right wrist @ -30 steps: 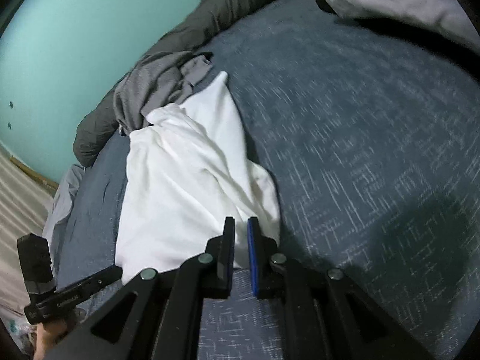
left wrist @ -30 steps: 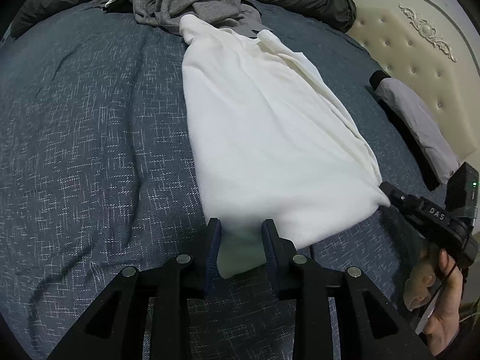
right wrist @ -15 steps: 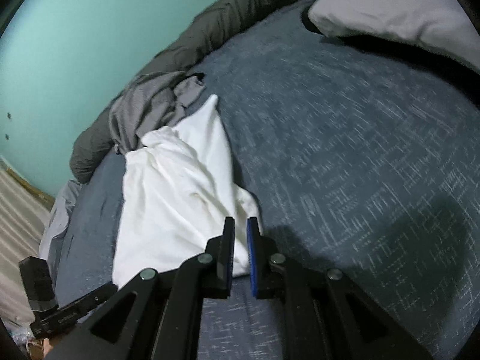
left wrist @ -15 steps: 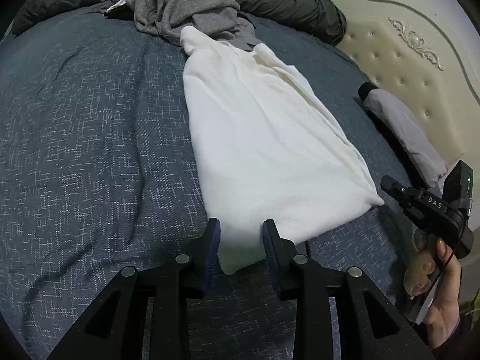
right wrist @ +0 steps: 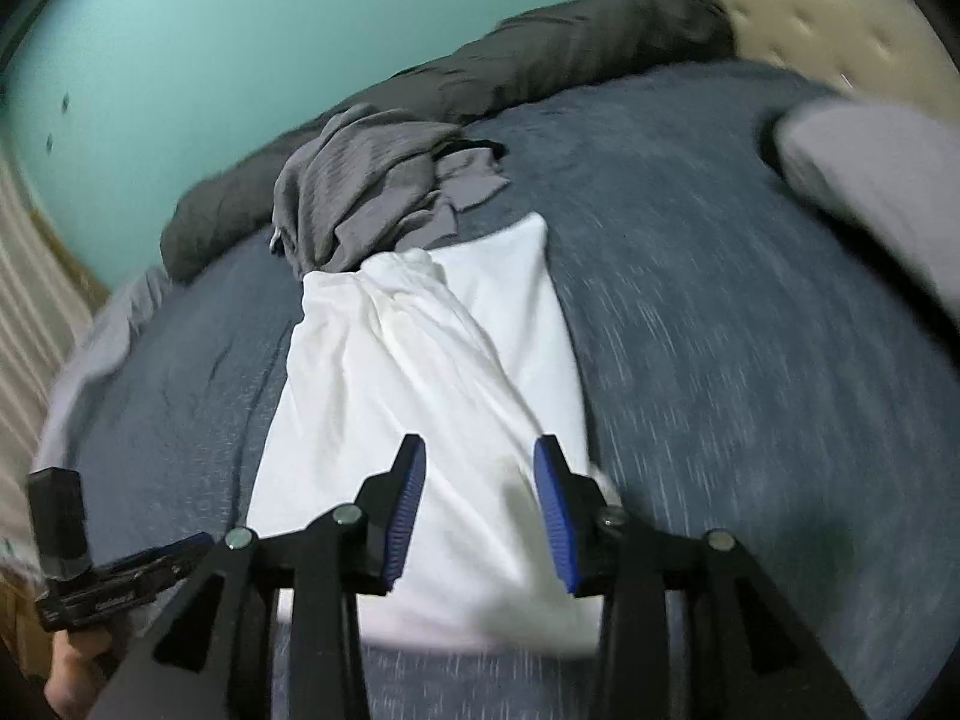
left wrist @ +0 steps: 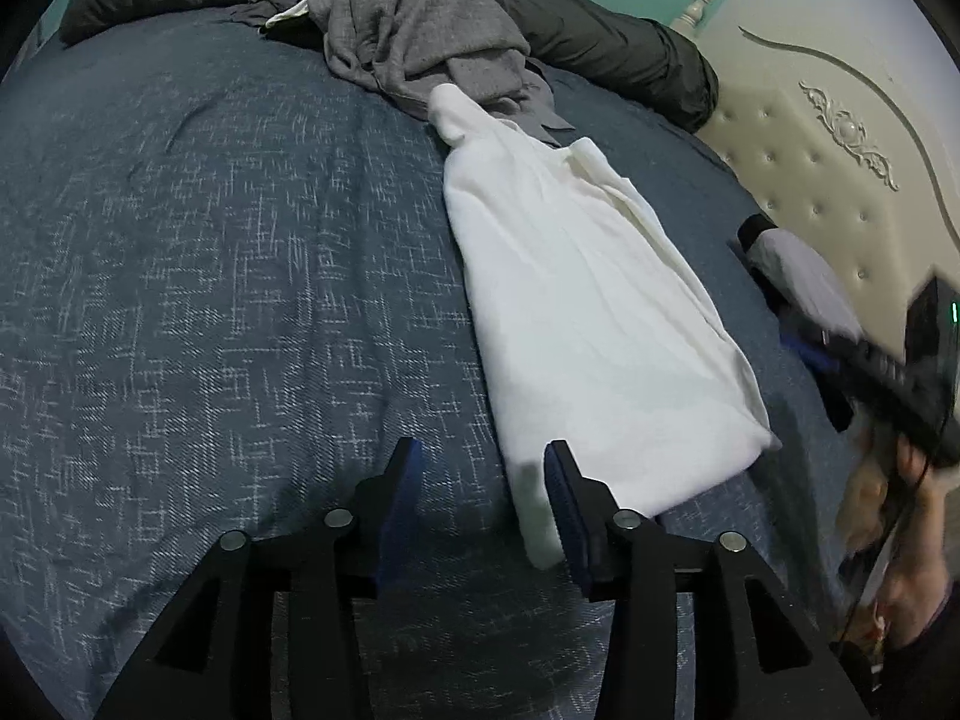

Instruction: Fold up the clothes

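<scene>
A white garment (left wrist: 588,312) lies in a long narrow strip on the dark blue bed cover (left wrist: 210,300), its far end touching a pile of grey clothes (left wrist: 420,18). My left gripper (left wrist: 483,498) is open just above the cover, and the garment's near corner lies against the inside of its right finger. My right gripper (right wrist: 480,492) is open over the garment (right wrist: 420,372) near its hem, gripping nothing. Each gripper shows in the other's view: the right gripper (left wrist: 840,360) blurred at the right edge, the left gripper (right wrist: 120,582) at the lower left, both held by a hand.
A rolled dark duvet (left wrist: 600,42) runs along the bed's far side behind the grey clothes (right wrist: 360,192). A light grey pillow (left wrist: 804,276) lies by the tufted cream headboard (left wrist: 840,138). A teal wall (right wrist: 180,30) stands beyond. Bare blue cover (right wrist: 720,360) flanks the garment.
Both grippers have opened and let go of the white garment's near hem, which now rests on the bed. The left gripper has shifted left; the right one has moved over the cloth.
</scene>
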Tool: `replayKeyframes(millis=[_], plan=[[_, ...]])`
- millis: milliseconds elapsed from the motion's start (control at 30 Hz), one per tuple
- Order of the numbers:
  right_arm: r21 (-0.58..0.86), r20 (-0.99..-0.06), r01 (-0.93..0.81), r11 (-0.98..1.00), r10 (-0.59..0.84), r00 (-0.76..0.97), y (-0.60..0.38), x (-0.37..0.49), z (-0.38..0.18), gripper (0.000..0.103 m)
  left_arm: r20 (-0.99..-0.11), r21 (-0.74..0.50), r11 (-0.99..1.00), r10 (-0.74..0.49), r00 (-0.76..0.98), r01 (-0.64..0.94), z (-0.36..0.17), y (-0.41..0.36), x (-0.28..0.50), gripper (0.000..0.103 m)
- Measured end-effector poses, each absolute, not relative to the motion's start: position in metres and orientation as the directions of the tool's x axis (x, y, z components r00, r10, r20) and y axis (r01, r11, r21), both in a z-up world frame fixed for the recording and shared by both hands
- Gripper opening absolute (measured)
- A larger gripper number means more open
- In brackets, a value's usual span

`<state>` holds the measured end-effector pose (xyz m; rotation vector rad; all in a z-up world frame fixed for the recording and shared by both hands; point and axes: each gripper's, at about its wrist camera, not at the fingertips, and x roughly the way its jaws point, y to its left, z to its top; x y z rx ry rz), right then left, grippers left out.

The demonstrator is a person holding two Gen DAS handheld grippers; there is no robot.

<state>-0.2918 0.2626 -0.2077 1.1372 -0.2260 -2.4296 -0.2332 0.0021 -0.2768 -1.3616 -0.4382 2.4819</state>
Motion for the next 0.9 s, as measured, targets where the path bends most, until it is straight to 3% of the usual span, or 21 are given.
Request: replayKeyframes(millis=[367,467,900], plan=[[0.104,-0.800,0.461,-0.881,-0.350,-0.488,0.168,-0.379,-0.191,0.038,-0.764,-0.342,-0.934,0.341,-0.547,-0.104,-0.270,-0.008,-0.240,0.060],[0.072,-0.813,0.470,-0.880,-0.324,-0.483,0.148,-0.399,-0.194,0.038,-0.767,-0.325,-0.940,0.324,-0.554,-0.101,-0.270,-0.012,-0.242,0.069],[-0.143,-0.824,0.571,-0.808,-0.223,-0.521,0.077,-0.427,-0.223,0.037,-0.780,-0.320,-0.944,0.307,-0.546,-0.074,-0.277,-0.027,-0.249,0.070]])
